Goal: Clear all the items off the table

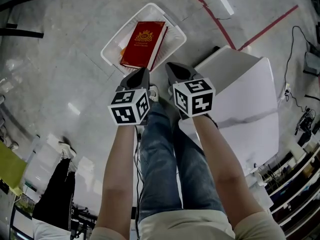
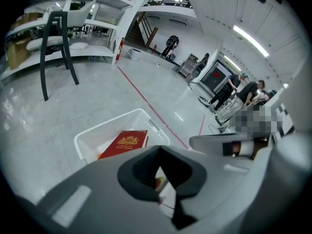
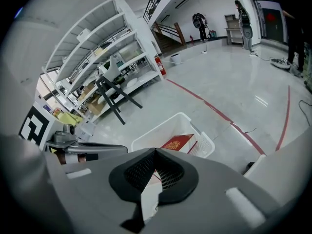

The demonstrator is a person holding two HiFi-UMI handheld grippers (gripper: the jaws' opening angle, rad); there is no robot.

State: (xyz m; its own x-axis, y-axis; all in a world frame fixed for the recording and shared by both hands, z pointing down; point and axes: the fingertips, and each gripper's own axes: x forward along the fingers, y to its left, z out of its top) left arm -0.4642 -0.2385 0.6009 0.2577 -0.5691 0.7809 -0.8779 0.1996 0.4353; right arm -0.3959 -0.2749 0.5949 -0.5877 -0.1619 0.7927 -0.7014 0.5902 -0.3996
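A red book point(image 1: 144, 44) with a gold emblem lies in a white plastic basket point(image 1: 111, 48) on the floor. Both grippers hang side by side above the basket's near edge, pointing down at it. The left gripper point(image 1: 141, 73) is shut with nothing between its jaws, and so is the right gripper point(image 1: 172, 68). In the left gripper view the book point(image 2: 126, 143) and basket point(image 2: 97, 130) lie just beyond the closed tips point(image 2: 159, 149). The right gripper view shows the book point(image 3: 178, 143) in the basket point(image 3: 161, 128) past its closed tips point(image 3: 156, 151).
A white table point(image 1: 245, 94) stands to the right of the basket, its top bare. The person's legs in jeans point(image 1: 165, 154) are below the grippers. Red tape lines point(image 1: 270, 26) cross the grey floor. A black chair point(image 2: 56, 48), shelving point(image 3: 107, 48) and distant people stand around.
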